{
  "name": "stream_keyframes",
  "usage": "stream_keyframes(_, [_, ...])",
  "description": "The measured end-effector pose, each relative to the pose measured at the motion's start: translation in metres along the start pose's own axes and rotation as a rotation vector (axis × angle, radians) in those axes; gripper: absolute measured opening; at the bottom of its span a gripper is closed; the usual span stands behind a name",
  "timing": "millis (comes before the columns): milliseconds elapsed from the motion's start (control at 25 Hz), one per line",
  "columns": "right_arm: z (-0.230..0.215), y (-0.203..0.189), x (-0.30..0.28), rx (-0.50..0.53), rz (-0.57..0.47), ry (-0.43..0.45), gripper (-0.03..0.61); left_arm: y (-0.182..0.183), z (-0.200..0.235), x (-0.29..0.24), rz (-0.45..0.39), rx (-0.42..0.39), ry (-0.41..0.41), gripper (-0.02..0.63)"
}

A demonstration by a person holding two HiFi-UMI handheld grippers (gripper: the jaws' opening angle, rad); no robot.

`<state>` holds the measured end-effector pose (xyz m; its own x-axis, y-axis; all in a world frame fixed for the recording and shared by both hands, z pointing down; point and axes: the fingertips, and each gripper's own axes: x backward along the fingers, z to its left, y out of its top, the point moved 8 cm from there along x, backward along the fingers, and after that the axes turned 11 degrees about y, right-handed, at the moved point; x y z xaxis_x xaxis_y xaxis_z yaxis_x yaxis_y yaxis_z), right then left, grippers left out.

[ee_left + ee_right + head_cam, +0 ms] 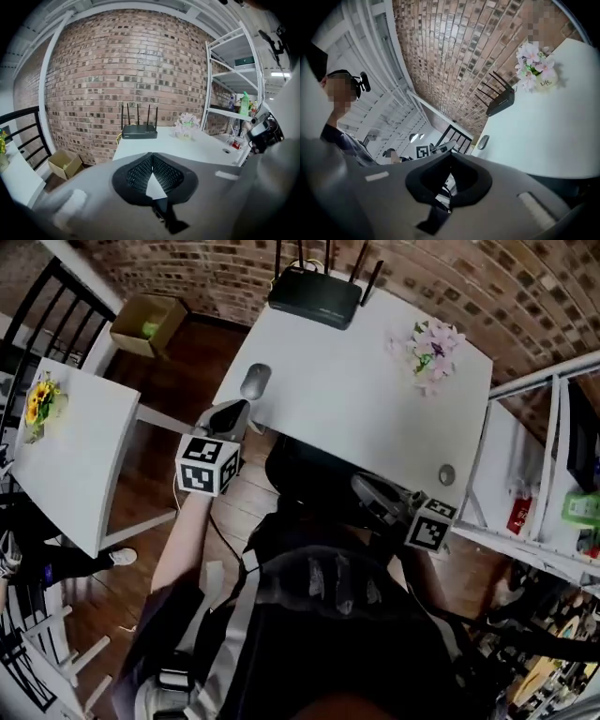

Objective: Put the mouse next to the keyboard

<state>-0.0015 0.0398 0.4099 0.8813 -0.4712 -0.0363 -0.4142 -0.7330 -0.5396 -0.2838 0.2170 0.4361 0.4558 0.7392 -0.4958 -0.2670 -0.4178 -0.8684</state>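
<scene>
A grey mouse [255, 381] lies near the left edge of the white table [366, 409]; it also shows small in the right gripper view as the mouse [483, 142]. No keyboard is in any view. My left gripper [234, 411] is shut and empty, just short of the table's near-left edge and close below the mouse. In its own view the left gripper [151, 157] points over the table and hides the mouse. My right gripper [367, 491] hangs off the table's near edge, and in its own view the right gripper [451, 157] looks shut with nothing in it.
A black router [314, 294] with antennas stands at the table's far edge, and a pot of pink flowers [428, 351] at the far right. A second white table [70, 456] with yellow flowers [39, 399] is left, a cardboard box [148, 322] is on the floor, and white shelving [553, 474] is right.
</scene>
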Motion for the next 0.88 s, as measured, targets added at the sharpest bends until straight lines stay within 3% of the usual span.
stream_keyframes(80, [-0.001,0.002,-0.012,-0.005,0.008,-0.015,0.003,-0.009,0.016,-0.014,0.040,0.004,-0.002,0.020])
stream_keyframes(240, [-0.002,0.007,-0.035,0.015,0.073,-0.030,0.003,-0.018,0.032,-0.047,0.095,0.009,0.013,0.310])
stream_keyframes(640, [-0.009,0.011,-0.044,0.007,0.106,-0.118,0.003,-0.038,0.048,-0.133,0.211,-0.104,0.020,0.319])
stream_keyframes(880, [-0.016,0.010,-0.021,-0.029,0.037,-0.165,0.003,-0.056,0.046,-0.167,0.263,-0.172,0.060,0.316])
